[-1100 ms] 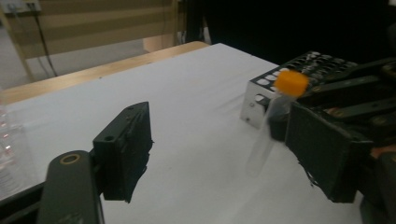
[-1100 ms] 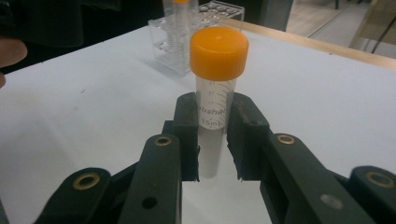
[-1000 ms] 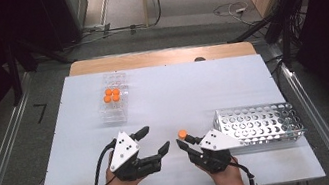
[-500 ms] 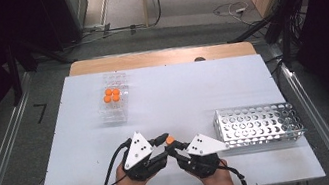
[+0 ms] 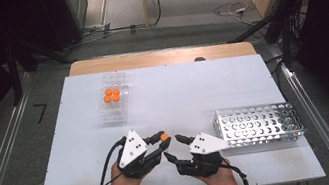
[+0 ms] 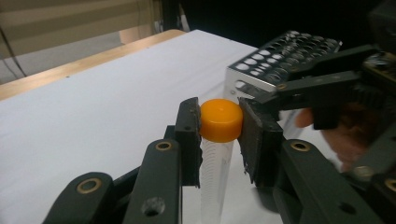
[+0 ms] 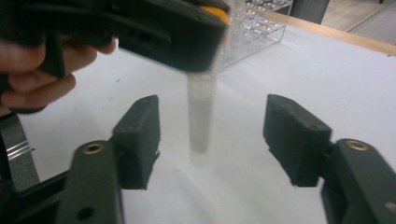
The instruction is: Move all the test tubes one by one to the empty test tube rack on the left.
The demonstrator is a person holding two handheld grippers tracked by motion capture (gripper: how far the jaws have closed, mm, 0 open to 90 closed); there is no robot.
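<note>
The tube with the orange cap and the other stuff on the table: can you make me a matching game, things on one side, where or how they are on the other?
Things:
1. tube with the orange cap
2. right tongs
3. metal rack
4. clear tray

States:
A. holds four orange caps, far side of the table
B. open, pads off the tube
C. clamped at its cap by the left tongs
D. full of empty holes, beside the right hand

Pairs: 1-C, 2-B, 3-D, 4-A

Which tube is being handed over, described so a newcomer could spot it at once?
On the white table, near its front edge, left of the metal rack, the left gripper clamps a clear tube by its orange cap. The other orange-capped tubes stand in a clear rack farther back.
</note>
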